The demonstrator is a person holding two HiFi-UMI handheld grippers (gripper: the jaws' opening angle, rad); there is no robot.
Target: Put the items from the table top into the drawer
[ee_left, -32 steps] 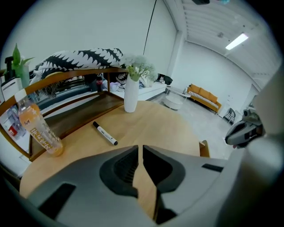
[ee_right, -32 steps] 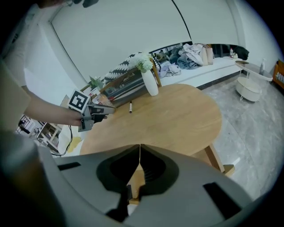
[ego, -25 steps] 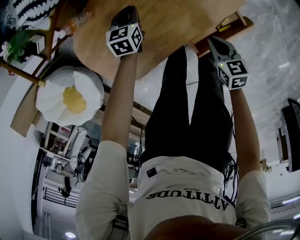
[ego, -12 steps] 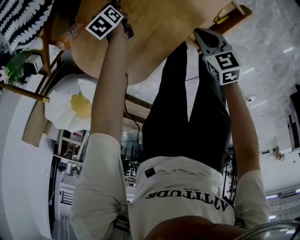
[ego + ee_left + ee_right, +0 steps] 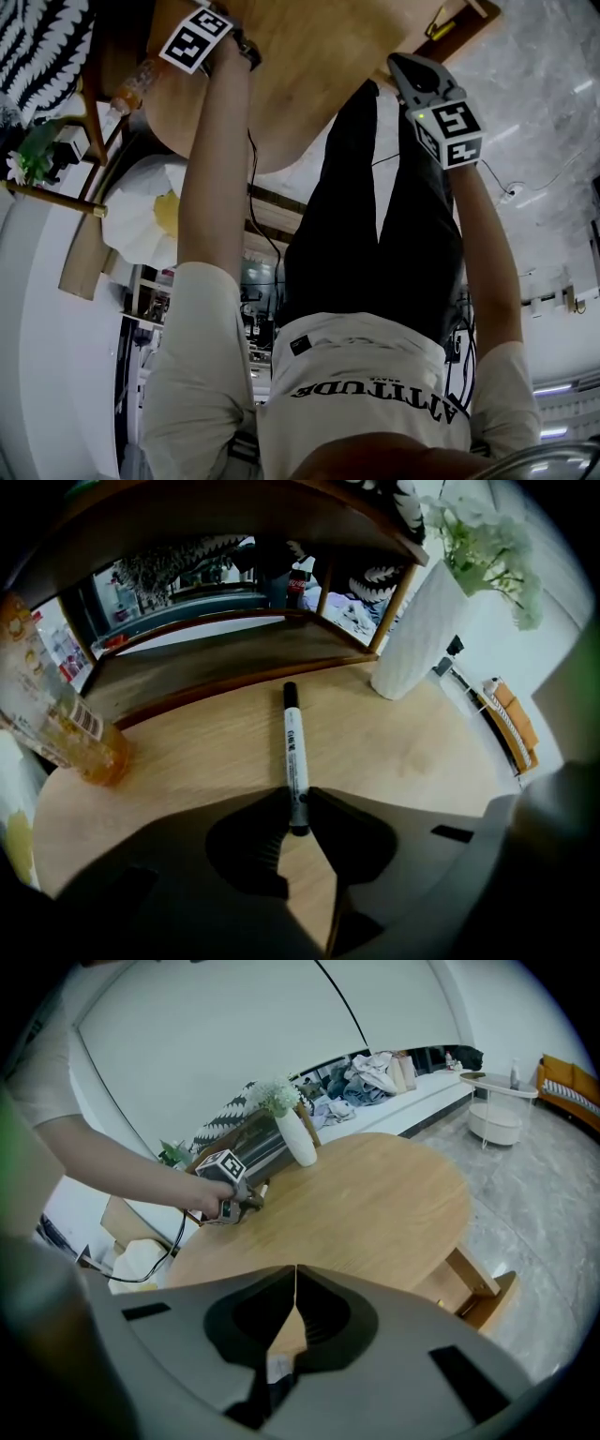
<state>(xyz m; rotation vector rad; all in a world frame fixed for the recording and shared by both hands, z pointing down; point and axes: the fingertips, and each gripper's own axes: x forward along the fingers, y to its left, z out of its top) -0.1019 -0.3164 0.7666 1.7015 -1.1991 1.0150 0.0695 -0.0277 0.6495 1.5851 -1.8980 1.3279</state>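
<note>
A black-and-white marker pen (image 5: 295,752) lies on the round wooden table (image 5: 403,752), pointing away from me. My left gripper (image 5: 295,810) points steeply down at it. Its jaws have just been closing, and their tips now press on the pen's near end from both sides. In the right gripper view the left gripper (image 5: 234,1194) is at the table's far left, by the white vase (image 5: 298,1138). My right gripper (image 5: 296,1274) hangs over the near table edge, shut and holding nothing. A wooden drawer-like piece (image 5: 480,1290) juts out below the table's right edge.
An orange drink bottle (image 5: 61,728) stands at the left of the pen. A white vase (image 5: 422,635) with pale flowers stands at the right. A dark curved shelf (image 5: 206,658) runs behind them. A flower-shaped cushion (image 5: 150,211) lies on the floor left of the table.
The left gripper has travelled up and left in the head view, out over the table, and its marker cube has turned. The right gripper has hardly moved.
</note>
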